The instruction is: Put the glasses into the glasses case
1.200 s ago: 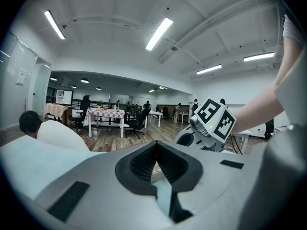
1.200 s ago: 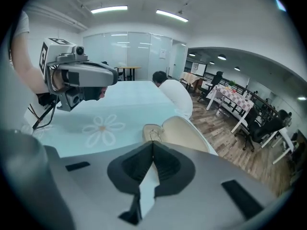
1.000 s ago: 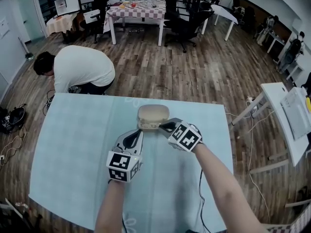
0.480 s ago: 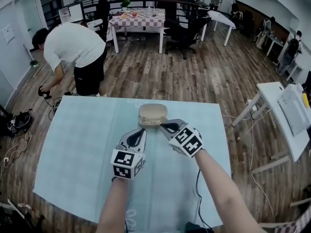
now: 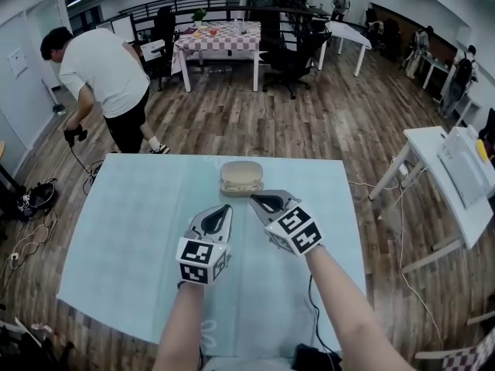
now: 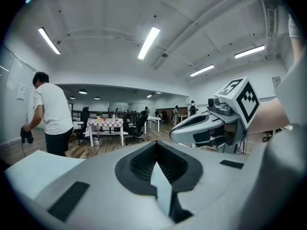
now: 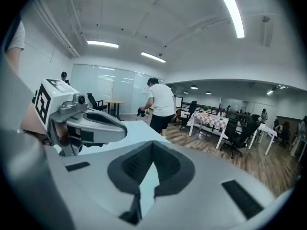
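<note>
A beige glasses case (image 5: 241, 178) lies shut on the pale blue table (image 5: 131, 222), near its far edge. No glasses show in any view. My left gripper (image 5: 224, 210) hovers a short way in front of the case, jaws shut and empty; its own view (image 6: 154, 145) looks level across the room, over the case. Just to the right of it, my right gripper (image 5: 257, 200) is also shut with nothing held, its tip close to the case's near right corner but apart from it. Each gripper shows in the other's view: the right one (image 6: 211, 127) and the left one (image 7: 91, 126).
A person in a white shirt (image 5: 97, 72) stands beyond the table's far left corner, holding a dark object. A white desk (image 5: 456, 180) stands to the right, across a gap of wooden floor. Cables and a bag (image 5: 31, 199) lie on the floor at left.
Both grippers have drawn back from the case and risen, the right one more. The case stays shut on the table. The person behind has stood up and stepped left.
</note>
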Motion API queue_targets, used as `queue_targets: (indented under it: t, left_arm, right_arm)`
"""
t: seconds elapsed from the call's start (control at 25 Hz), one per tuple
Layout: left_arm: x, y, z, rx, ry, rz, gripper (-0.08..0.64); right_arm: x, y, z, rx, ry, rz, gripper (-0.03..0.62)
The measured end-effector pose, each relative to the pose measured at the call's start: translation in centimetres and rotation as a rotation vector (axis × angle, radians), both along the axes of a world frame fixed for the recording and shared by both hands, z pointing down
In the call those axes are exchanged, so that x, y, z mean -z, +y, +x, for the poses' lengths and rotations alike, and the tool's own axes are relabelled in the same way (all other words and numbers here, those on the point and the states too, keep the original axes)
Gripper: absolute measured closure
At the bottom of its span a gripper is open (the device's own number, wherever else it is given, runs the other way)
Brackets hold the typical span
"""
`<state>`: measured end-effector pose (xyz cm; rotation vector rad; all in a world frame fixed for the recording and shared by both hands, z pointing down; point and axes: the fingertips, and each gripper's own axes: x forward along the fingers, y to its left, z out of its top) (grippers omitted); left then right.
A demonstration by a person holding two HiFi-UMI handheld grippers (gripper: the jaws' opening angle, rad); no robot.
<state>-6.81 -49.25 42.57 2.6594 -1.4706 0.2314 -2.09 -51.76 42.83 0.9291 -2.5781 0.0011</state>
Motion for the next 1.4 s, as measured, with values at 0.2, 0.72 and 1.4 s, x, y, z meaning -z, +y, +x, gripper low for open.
queue_targets:
  t: [0.2, 0.72, 1.4]
  left_arm:
    - [1.4, 1.8, 0.5, 0.009, -0.005, 0.031, 0.552]
    - [5.7, 6.2, 1.9, -0.003, 0.03, 0.127, 0.552]
    - [8.8, 11.0, 3.4, -0.001, 0.124, 0.199, 0.552]
  right_arm:
    - [2.0, 2.0, -0.1, -0.034, -0.065, 0.029, 0.586]
    - [5.9, 8.8, 1.2, -0.072, -0.212, 0.122, 0.586]
    - [8.7, 15.3, 2.4, -0.147, -0.239, 0.217, 0.586]
